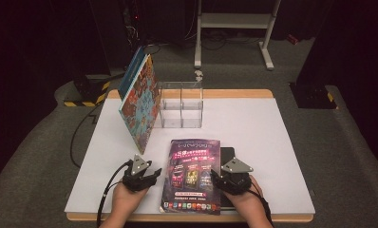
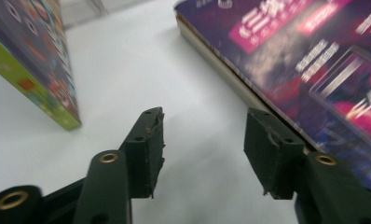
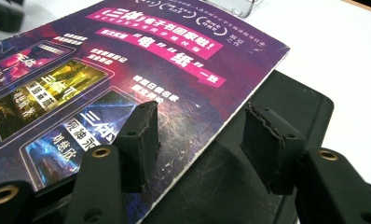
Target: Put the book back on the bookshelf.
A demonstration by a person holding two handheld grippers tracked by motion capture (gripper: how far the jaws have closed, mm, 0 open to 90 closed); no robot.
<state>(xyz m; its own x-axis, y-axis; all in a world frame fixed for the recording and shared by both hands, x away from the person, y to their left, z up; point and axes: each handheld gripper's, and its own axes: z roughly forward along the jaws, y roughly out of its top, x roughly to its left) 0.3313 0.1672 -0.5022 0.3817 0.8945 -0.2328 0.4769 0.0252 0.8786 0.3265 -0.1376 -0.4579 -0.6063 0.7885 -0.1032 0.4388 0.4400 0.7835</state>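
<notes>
now, the white table (image 1: 253,123) carries everything, its wooden edge showing at the far side and the near side. leaning upright at the far left is a tall patterned book (image 1: 140,102), tilted against a clear box (image 1: 181,105) with dividers just to its right. the left gripper view catches this book's green lower edge (image 2: 39,88) resting on the table.

flat near the front middle lies a purple magazine (image 1: 193,175), with pink headline text and three pictured covers. it sits on top of a black pad (image 1: 227,156), which sticks out past its right edge; the right gripper view shows the magazine (image 3: 127,70) overlapping the pad (image 3: 286,107) at a slant.

the left gripper (image 1: 140,175) is just left of the magazine, apart from it. its jaws stand half parted over bare table (image 2: 204,135), nothing between them, the magazine's edge (image 2: 286,56) close beside the right-hand jaw.

the right gripper (image 1: 232,178) sits at the magazine's right side. its jaws are half parted (image 3: 200,140), one above the magazine's cover, the other above the pad, straddling the magazine's edge; the pads do not press on anything that can be seen.
</notes>
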